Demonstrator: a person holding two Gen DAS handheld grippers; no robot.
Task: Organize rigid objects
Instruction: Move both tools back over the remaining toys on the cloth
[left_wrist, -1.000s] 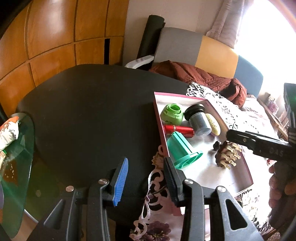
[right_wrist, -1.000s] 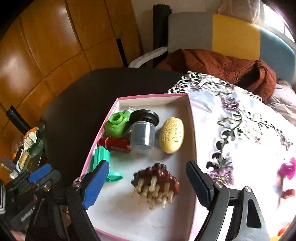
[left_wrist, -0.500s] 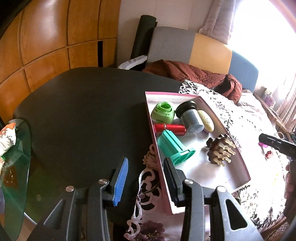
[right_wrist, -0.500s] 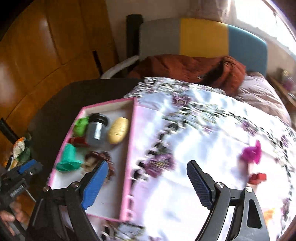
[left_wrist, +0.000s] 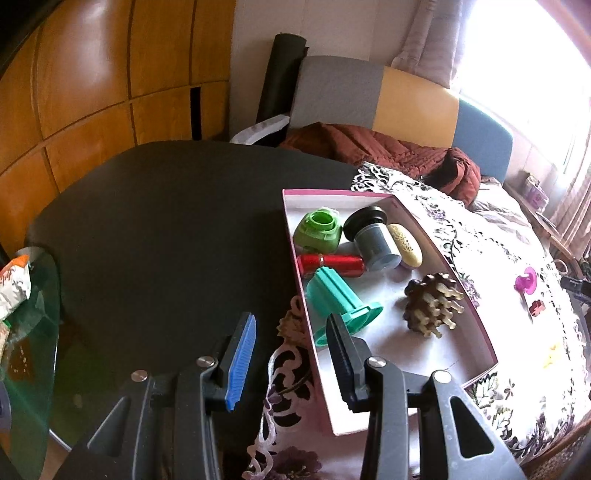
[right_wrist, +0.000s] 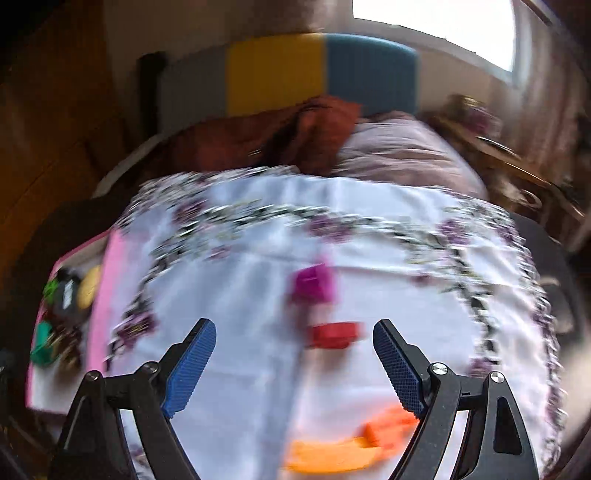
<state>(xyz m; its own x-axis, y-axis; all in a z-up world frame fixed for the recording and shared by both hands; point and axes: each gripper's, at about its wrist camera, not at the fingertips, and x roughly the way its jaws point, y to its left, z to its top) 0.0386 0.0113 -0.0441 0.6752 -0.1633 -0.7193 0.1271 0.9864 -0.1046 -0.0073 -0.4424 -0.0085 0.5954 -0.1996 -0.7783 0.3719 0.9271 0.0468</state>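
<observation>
A pink-rimmed box (left_wrist: 476, 325) on the white floral cloth holds a green cap (left_wrist: 318, 233), a grey jar with a black lid (left_wrist: 373, 240), a yellow oval (left_wrist: 405, 245), a red tube (left_wrist: 330, 264), a teal piece (left_wrist: 341, 300) and a brown spiky massager (left_wrist: 432, 308). My left gripper (left_wrist: 291, 360) is open and empty at the box's near left corner. My right gripper (right_wrist: 293, 363) is open and empty over the cloth, just before a small red piece (right_wrist: 334, 334) and a magenta piece (right_wrist: 312, 284). The right wrist view is blurred.
An orange piece (right_wrist: 351, 446) lies on the cloth near my right gripper. The cloth (right_wrist: 388, 236) covers the right part of a dark round table (left_wrist: 159, 221). A sofa with a brown jacket (left_wrist: 376, 147) stands behind. A glass side table (left_wrist: 26, 332) stands at the left.
My right gripper has swung right, away from the box, over to the loose magenta and red pieces on the cloth. The left gripper has hardly moved.
</observation>
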